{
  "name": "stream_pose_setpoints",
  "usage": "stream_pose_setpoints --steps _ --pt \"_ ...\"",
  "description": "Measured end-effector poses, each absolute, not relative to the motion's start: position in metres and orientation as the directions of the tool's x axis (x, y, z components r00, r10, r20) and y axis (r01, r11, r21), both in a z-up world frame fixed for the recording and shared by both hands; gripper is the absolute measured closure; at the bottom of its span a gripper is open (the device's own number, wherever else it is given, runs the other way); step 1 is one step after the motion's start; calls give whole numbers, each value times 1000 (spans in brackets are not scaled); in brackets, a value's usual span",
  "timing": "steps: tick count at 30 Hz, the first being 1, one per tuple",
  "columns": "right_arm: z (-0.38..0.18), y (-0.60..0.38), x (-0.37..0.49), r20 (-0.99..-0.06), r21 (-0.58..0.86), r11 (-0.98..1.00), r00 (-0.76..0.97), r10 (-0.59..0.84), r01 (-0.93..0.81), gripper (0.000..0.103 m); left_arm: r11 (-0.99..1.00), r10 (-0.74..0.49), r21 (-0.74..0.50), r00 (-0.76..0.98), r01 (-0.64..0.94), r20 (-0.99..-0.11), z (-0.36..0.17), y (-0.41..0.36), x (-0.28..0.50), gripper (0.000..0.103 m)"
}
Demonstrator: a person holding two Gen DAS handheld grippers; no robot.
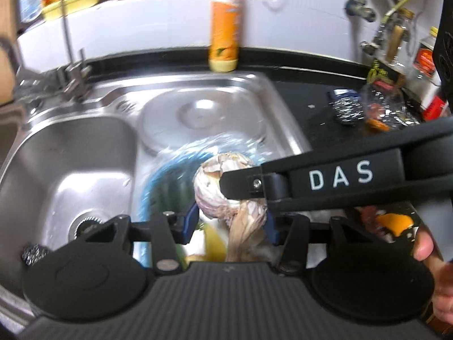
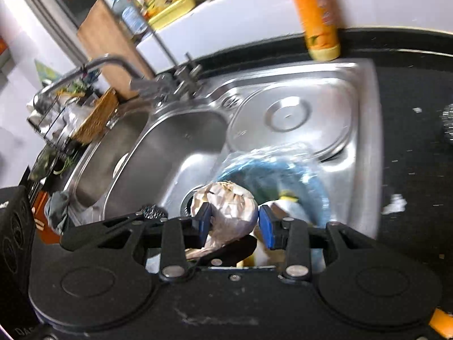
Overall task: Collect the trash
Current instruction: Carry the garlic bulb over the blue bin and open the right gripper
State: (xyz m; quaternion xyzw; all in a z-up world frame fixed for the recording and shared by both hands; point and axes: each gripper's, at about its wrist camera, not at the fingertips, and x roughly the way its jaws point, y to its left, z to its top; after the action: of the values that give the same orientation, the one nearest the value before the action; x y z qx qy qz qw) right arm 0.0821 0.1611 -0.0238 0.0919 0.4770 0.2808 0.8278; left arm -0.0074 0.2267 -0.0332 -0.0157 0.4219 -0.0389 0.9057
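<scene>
- Trash first: a garlic bulb (image 2: 226,204) with papery, peeling skin sits over the steel sink (image 2: 181,141), directly above a clear plastic bag (image 2: 283,167) with a blue rim that holds other scraps.
- Right gripper (image 2: 233,222) has its blue pads on either side of the bulb, partly open to the bulb's width; the left pad presses the skin, the right pad is at its edge, so it appears to hold the bulb.
- Left gripper (image 1: 230,221) is also partly open, its blue pads flanking the bulb's dry stem and loose skin (image 1: 246,226); whether they press it or only frame it I cannot tell, as the right tool's black arm marked "DAS" crosses in front.
- In the left wrist view the garlic bulb (image 1: 209,189) hangs just ahead of the pads, with the bag (image 1: 170,175) beneath and behind it.
- A hand (image 1: 430,255) shows at the right edge of that view.
- An orange bottle (image 1: 225,28) stands at the back of the sink against the white wall.
- On the dark bench (image 1: 311,96) right of the sink lie a steel scourer (image 1: 346,107) and a crumpled clear wrapper (image 1: 388,107).
- Faucet (image 2: 119,65) stands at the sink's left rear; both views are motion-blurred.
</scene>
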Motion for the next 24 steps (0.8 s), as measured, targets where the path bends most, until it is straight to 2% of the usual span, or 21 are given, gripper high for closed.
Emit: stream_pose_setpoints --steps 7,22,24 --pt "-48 181 86 -772 426 824 324 547 -374 65 997 -73 -71 599 27 -797 -55 242 -8 56" --pt "-66 178 97 -814 388 856 310 492 -341 65 997 -79 -59 557 54 -827 -80 239 12 56" --pt "-66 179 98 -818 378 859 310 484 -344 61 997 -75 -56 556 50 -828 -81 241 13 56"
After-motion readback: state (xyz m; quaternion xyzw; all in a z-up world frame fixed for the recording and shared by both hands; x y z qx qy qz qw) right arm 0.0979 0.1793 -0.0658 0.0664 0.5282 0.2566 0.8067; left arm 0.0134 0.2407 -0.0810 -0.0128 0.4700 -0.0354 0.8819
